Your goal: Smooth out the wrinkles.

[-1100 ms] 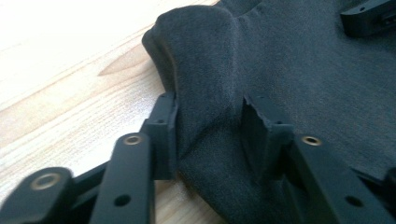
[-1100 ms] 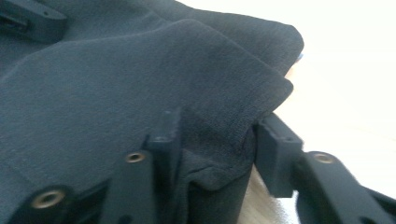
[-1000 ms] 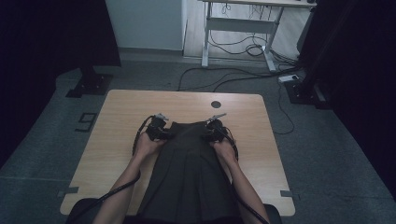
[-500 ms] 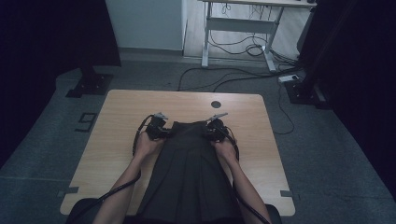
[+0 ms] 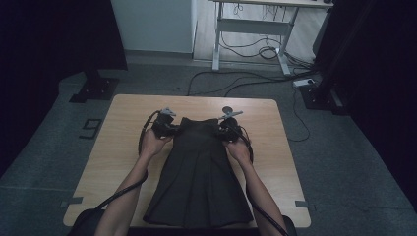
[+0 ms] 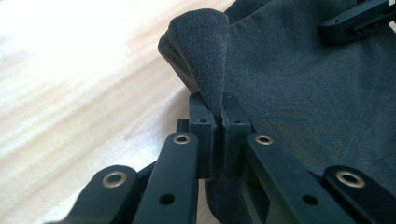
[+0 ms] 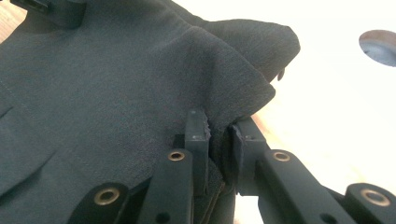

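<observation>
Dark skirt [image 5: 196, 172] lies flat on table [image 5: 123, 147], waistband far. Left gripper [image 6: 218, 122] and right gripper [image 7: 215, 135] each pinch a waistband corner, jaws having just closed. Risk: thin bite slips once lifting loads the fabric.

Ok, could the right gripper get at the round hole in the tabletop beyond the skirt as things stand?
Probably not yet: the right gripper is shut on the dark skirt at its waistband corner. The hole lies just beyond it on bare wooden table, so the path is free once it lets go.
</observation>
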